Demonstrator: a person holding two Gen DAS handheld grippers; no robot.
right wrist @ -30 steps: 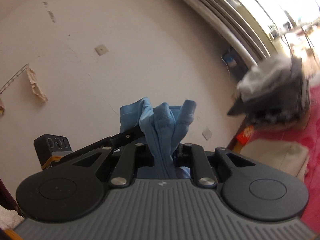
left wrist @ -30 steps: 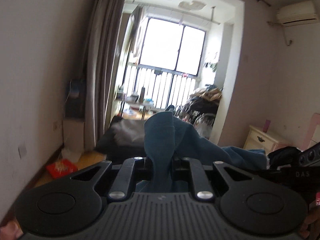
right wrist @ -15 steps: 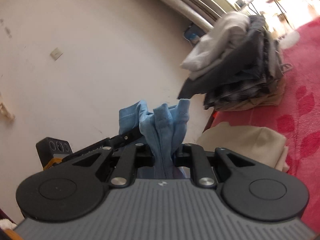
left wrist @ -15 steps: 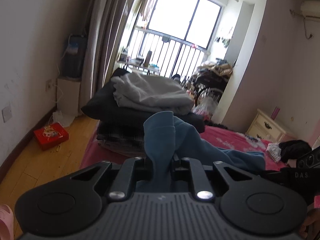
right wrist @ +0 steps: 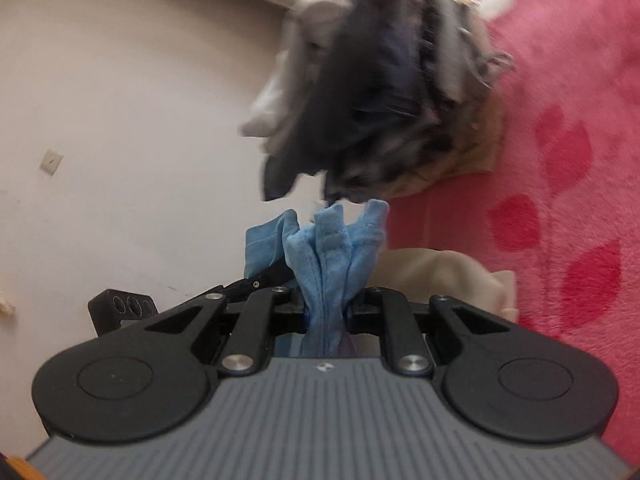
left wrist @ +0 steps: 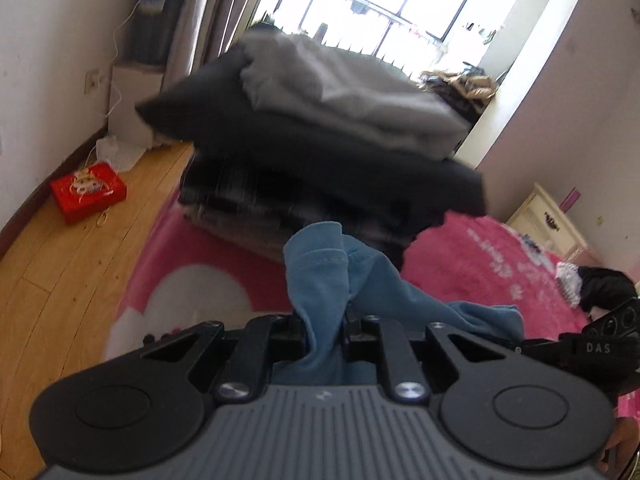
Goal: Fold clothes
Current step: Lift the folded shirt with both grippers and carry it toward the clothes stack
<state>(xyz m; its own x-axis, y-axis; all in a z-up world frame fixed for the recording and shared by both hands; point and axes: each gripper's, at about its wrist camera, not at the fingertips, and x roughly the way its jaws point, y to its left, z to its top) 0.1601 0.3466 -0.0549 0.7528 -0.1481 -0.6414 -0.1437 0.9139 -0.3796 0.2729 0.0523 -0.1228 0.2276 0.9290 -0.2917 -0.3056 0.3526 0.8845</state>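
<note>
A blue garment (left wrist: 320, 276) is bunched between the jaws of my left gripper (left wrist: 324, 324), which is shut on it; more of it trails to the right toward the other gripper's body (left wrist: 600, 348). My right gripper (right wrist: 326, 312) is shut on another bunched part of the same blue garment (right wrist: 332, 252). The left gripper's body (right wrist: 120, 308) shows at the left of the right wrist view. Both grippers hold the garment above a pink bed cover (left wrist: 480, 264). The fingertips are hidden by the cloth.
A tall stack of folded grey, black and plaid clothes (left wrist: 320, 128) sits on the bed just ahead; it also shows blurred in the right wrist view (right wrist: 380, 92). A beige garment (right wrist: 440, 276) lies on the bed. A red box (left wrist: 88, 192) lies on the wooden floor; a nightstand (left wrist: 548, 224) stands right.
Both grippers have tilted down and moved toward the bed with the blue garment held. The clothes stack has come much closer and larger in both views.
</note>
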